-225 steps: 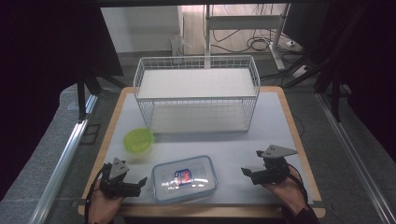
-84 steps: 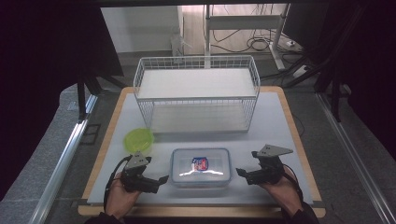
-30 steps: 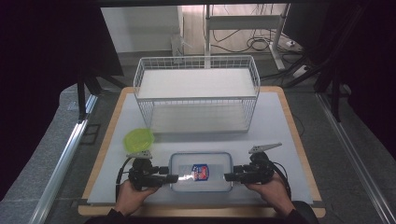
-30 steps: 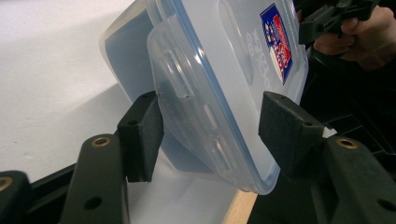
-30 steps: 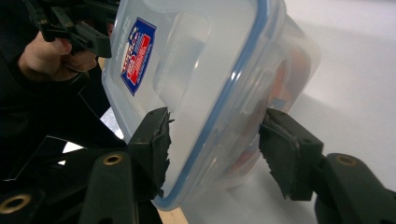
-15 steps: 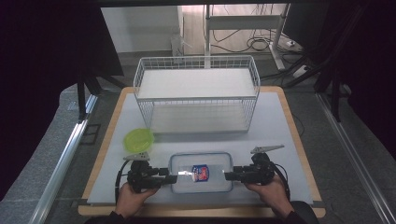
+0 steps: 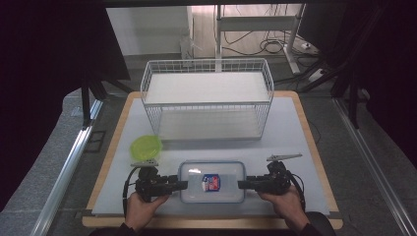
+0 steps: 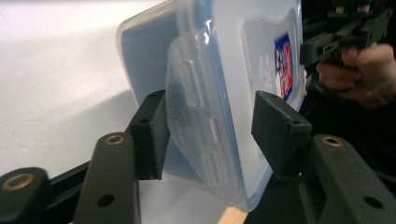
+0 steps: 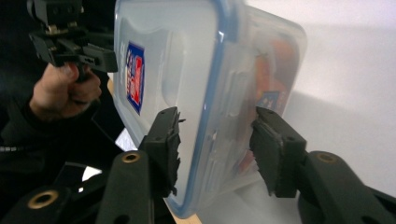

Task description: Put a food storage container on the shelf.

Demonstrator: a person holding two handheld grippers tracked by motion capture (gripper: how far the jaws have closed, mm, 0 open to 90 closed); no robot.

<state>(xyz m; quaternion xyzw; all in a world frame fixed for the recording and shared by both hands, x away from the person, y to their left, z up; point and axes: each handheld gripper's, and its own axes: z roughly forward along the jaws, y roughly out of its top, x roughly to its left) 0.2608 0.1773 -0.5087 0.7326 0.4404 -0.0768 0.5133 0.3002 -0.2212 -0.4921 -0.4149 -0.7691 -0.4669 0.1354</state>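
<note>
The left claw [image 7: 183, 185] is lying level near the near edge of the surface [image 7: 295, 128], pointing right, with its jaws spread and straddling the left end of a clear plastic container [image 7: 212, 181]. In the left gripper view the left claw [image 8: 208, 133] is showing one jaw on the base side and one on the lid side of the container [image 8: 224, 70], the side latch sitting between them; the base-side jaw is looking close against the wall while a gap is showing before the lid-side jaw. The right claw [image 7: 242, 184] is pointing left at the opposite end, jaws likewise spread around the container's right end. In the right gripper view the right claw [image 9: 215, 140] is bracketing the container [image 9: 187, 60] with one jaw by the lid and one by the base; whether either is pressing cannot be told. The container is sitting flat on the surface between the two claws, lid up, with a blue rim seal and a red-and-blue label [image 7: 212, 182] on top, and something orange is glimmering through its wall. A hand [image 7: 142, 209] is gripping the left gripper and another hand [image 7: 287, 206] the right. A yellow-green lid [image 7: 146, 146] is lying on the surface just beyond the left claw, to the far left of the container. Farther off, a white wire basket [image 7: 206, 98] is standing across the far half of the surface.
</note>
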